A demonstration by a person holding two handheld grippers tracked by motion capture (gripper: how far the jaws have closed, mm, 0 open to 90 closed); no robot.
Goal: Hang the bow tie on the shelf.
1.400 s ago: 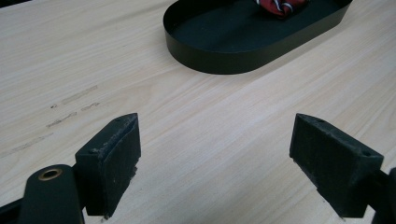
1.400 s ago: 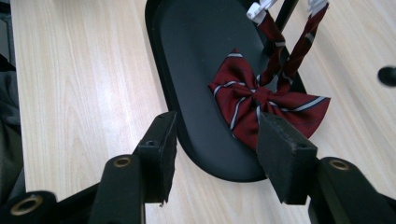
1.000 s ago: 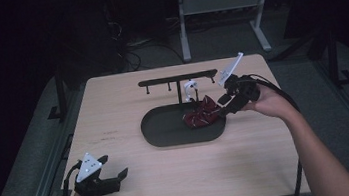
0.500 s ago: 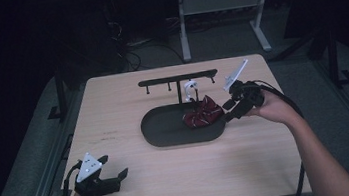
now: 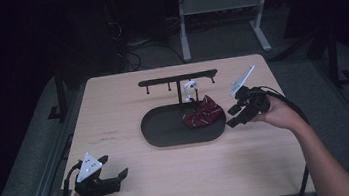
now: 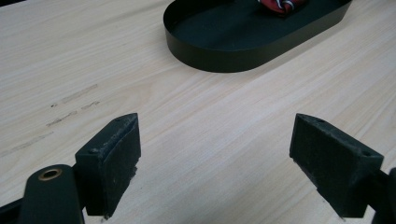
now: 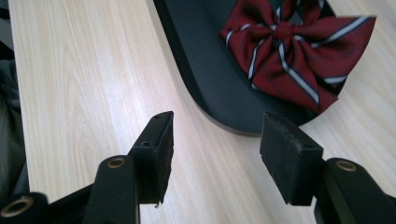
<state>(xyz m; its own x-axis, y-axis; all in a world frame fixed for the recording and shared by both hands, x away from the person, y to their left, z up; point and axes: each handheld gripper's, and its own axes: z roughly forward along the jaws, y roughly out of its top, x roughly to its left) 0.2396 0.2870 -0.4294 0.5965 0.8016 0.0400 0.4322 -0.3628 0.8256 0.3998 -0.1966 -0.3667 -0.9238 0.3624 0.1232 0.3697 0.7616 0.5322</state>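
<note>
A dark red bow tie of striped fabric [image 5: 204, 117] lies at the right end of a black oval metal tray [image 5: 166, 129] in the middle of the pale wooden tabletop [image 5: 113, 105], just under a black hook rack [image 5: 177, 79] that carries a small white hook or clip [image 5: 190, 88]. The right tongs [image 5: 231, 116] hover just beside the tray's right end, their jaws wide apart with nothing between them; in the right gripper view the bow [image 7: 294, 51] sits ahead at the upper right, beyond the tray rim, its wings spread across the frame. The left tongs [image 5: 117, 178] rest at the lower left, also wide and empty, well apart from the tray [image 6: 219, 51]. The right hand is much the nearer. No writing or label can be read.
</note>
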